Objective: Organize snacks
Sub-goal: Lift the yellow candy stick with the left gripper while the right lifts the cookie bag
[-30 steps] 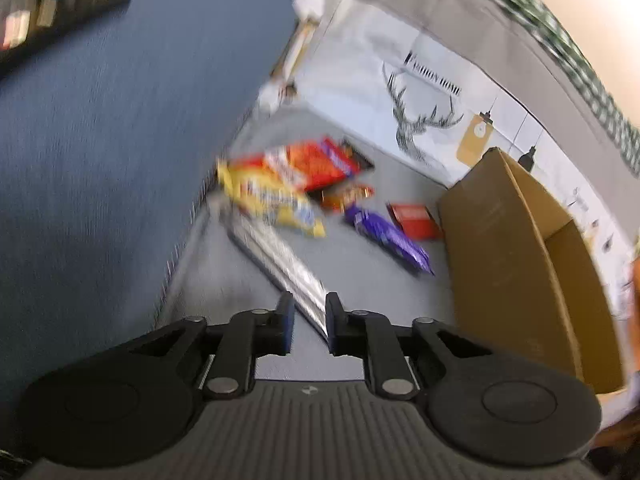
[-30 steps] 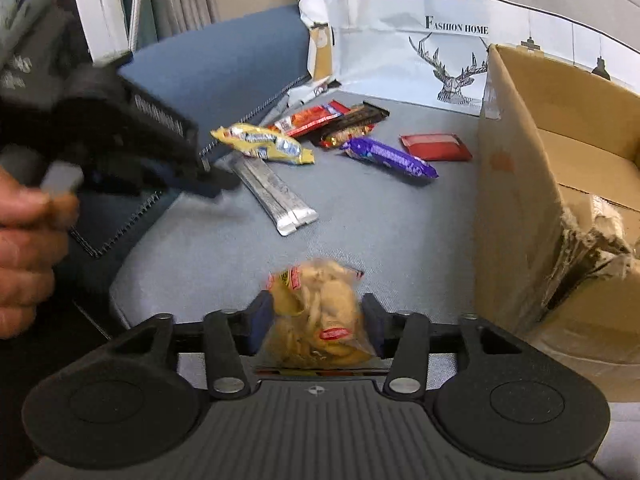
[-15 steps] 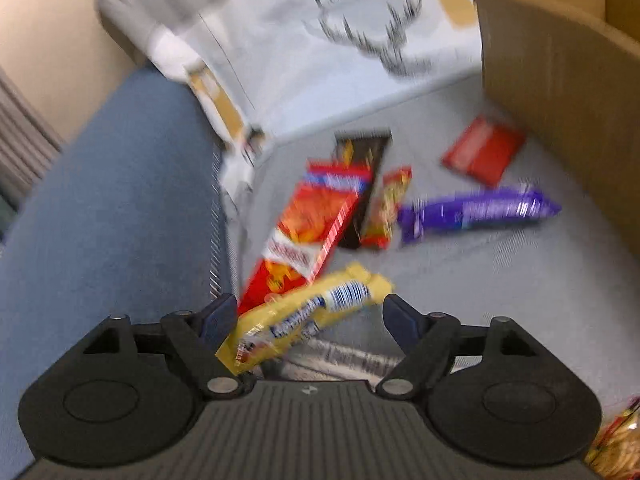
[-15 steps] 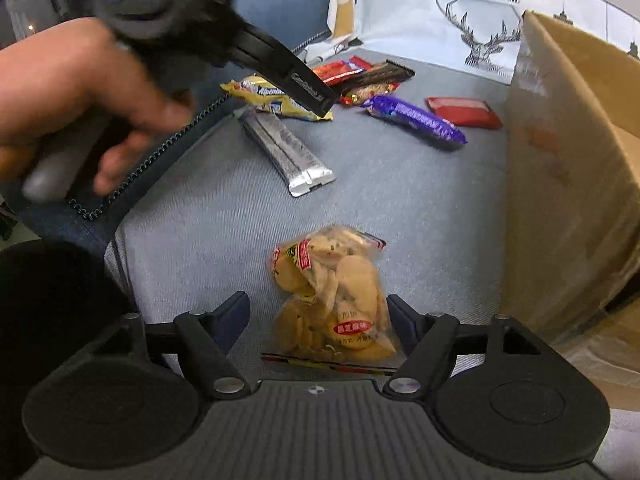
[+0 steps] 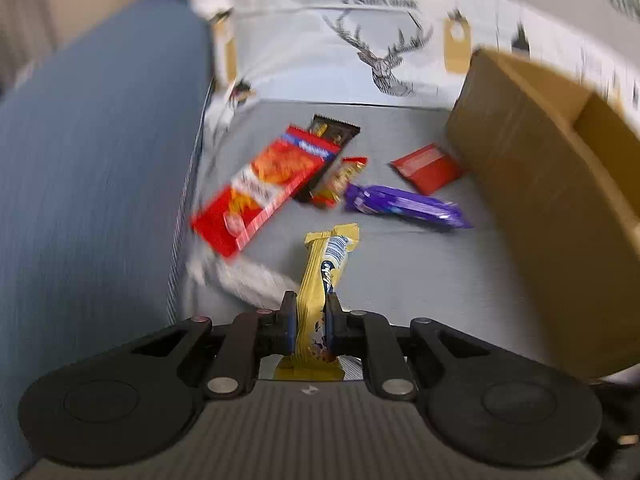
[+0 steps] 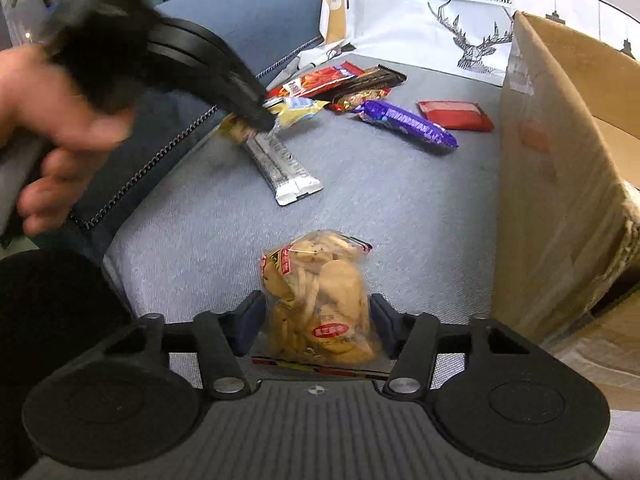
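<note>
On the grey sofa cushion (image 6: 384, 200), the left gripper (image 5: 311, 316) now has its fingers closing on the yellow snack bar (image 5: 324, 280), which half a second ago lay loose between wide-spread fingers; the bar now stands up between the pads, its far end raised off the cushion. The right gripper (image 6: 316, 320) has also narrowed and is closing around the clear bag of biscuits (image 6: 320, 300), which sits between the fingers; whether the pads already press on it I cannot tell. From the right wrist view, the person's left hand (image 6: 52, 120) and its gripper reach in over the silver bar (image 6: 284, 164), which lies flat just behind the lifted yellow one. Farther back lie the red-orange chip packet (image 5: 268, 184), a dark brown bar (image 5: 332, 136), a small red-gold packet (image 5: 340, 180), the purple bar (image 5: 404, 204) and a flat red packet (image 5: 428, 166), close together. The cardboard box (image 6: 560, 160) walls off the right side, the blue sofa arm (image 5: 100, 160) the left, and a deer-print bag (image 6: 440, 20) the back. Bare cushion lies open between the biscuits and the silver bar.
</note>
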A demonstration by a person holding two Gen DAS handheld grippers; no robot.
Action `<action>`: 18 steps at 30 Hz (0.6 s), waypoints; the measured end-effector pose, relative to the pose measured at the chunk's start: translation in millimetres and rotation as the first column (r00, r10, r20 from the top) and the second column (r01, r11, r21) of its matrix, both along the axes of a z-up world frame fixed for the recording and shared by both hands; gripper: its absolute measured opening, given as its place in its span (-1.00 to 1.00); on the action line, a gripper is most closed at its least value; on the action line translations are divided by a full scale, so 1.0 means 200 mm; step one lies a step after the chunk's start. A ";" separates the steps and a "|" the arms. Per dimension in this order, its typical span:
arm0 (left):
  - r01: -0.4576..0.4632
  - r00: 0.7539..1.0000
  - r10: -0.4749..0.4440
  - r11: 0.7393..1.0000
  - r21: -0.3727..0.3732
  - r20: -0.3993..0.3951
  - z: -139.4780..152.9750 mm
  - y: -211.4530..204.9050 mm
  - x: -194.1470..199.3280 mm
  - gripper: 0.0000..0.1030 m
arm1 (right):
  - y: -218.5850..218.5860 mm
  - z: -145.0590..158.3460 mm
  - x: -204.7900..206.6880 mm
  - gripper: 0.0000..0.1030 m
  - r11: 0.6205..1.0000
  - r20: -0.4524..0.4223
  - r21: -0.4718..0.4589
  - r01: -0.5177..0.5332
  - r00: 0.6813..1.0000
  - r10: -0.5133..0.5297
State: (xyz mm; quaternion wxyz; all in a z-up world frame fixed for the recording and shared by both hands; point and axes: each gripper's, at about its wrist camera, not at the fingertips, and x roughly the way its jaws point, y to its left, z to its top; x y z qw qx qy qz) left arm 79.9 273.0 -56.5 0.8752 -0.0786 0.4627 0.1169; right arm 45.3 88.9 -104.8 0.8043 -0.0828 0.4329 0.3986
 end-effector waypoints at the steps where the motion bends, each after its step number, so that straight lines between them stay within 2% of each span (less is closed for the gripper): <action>1: -0.023 1.000 0.023 0.998 -0.056 0.004 0.00 0.00 -0.04 -0.72 | 0.00 0.01 -0.01 0.07 1.000 0.010 0.002 0.006 1.000 -0.007; 3: -0.067 0.998 0.067 0.983 -0.169 -0.004 -0.04 0.01 -0.12 -0.72 | -0.01 0.02 -0.02 0.02 1.000 0.031 0.005 0.020 0.999 -0.020; 4: -0.082 0.997 0.081 0.976 -0.201 -0.014 -0.05 0.02 -0.15 -0.72 | -0.02 0.03 -0.02 0.00 1.000 0.037 0.010 0.027 0.999 -0.027; 7: -0.097 0.995 0.099 0.964 -0.248 -0.001 -0.03 0.04 -0.19 -0.71 | -0.04 0.05 -0.01 0.00 0.998 0.054 0.022 0.051 0.997 -0.053; 18: -0.124 0.990 0.093 0.934 -0.336 -0.105 -0.16 0.10 -0.14 -0.69 | -0.06 0.04 -0.02 0.02 0.998 0.061 0.020 0.062 0.996 -0.063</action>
